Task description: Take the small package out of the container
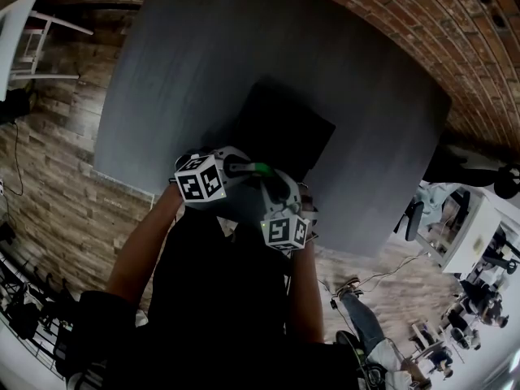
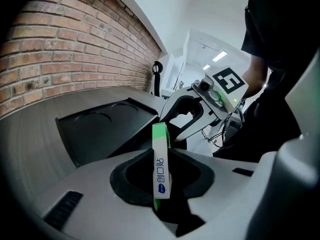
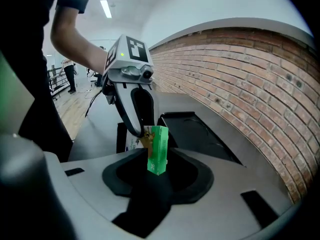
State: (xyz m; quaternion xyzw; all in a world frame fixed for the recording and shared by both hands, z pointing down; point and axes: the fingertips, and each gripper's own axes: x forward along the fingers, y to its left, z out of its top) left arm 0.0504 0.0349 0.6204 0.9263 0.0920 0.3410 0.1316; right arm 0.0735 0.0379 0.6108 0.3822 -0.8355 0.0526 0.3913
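Head view: left gripper (image 1: 244,170) and right gripper (image 1: 275,187) meet over the near edge of the grey table (image 1: 203,55), just at 6 o'clock of the black container (image 1: 286,124). A green sliver of the package (image 1: 262,169) shows between them.

Left gripper view: jaws closed on the package (image 2: 161,160), which stands upright on its narrow edge, white printed face toward the camera and green top end up. The right gripper's fingers (image 2: 176,120) reach the package's far upper end from 1 o'clock. The container (image 2: 100,126) lies on the table at 10 o'clock, apart from the package.

Right gripper view: jaws closed on the package's green end (image 3: 158,150). The left gripper's fingers (image 3: 136,115) come down from 11 o'clock onto its other end. The container (image 3: 196,129) sits beyond at 1 o'clock, clear of the package.

Finding: the package is out of the container, held in the air by both grippers, one at each end. A brick wall (image 3: 240,79) runs behind the table.
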